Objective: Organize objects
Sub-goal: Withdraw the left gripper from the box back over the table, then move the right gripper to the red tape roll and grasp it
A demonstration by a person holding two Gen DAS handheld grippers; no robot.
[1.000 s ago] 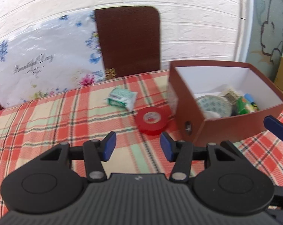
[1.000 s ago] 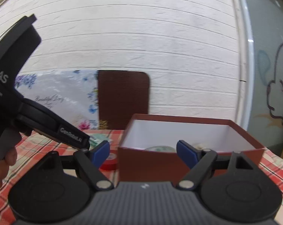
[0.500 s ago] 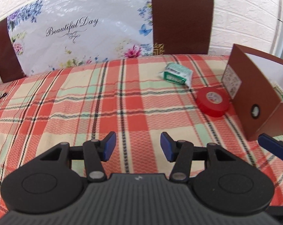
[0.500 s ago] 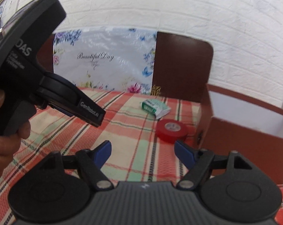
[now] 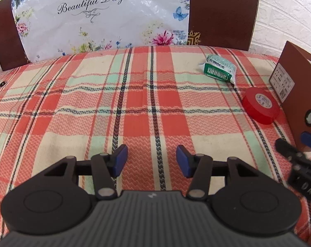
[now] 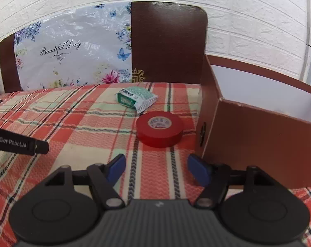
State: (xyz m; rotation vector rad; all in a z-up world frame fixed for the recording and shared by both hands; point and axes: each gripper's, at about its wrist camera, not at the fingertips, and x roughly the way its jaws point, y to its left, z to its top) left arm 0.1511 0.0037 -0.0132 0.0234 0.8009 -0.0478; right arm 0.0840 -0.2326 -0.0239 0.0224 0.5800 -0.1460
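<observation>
Here, worktop under plaid cloth spreads before you. Brown box stands at its right side, white inside. Your left hand-held gripper: jaws wide, holding nothing, over bare cloth. Your right hand-held gripper: jaws wide too, holding nothing, low before red tape roll. Roll lies flat just beside box's left wall. Green packet lies behind roll, near it, not touching.

- Tablecloth: red, cream and mint plaid with dark lines.
- Tape roll: red.
- Packet: green and white.
- Box: brown outside, white inside.
- Gripper pads: blue.
</observation>
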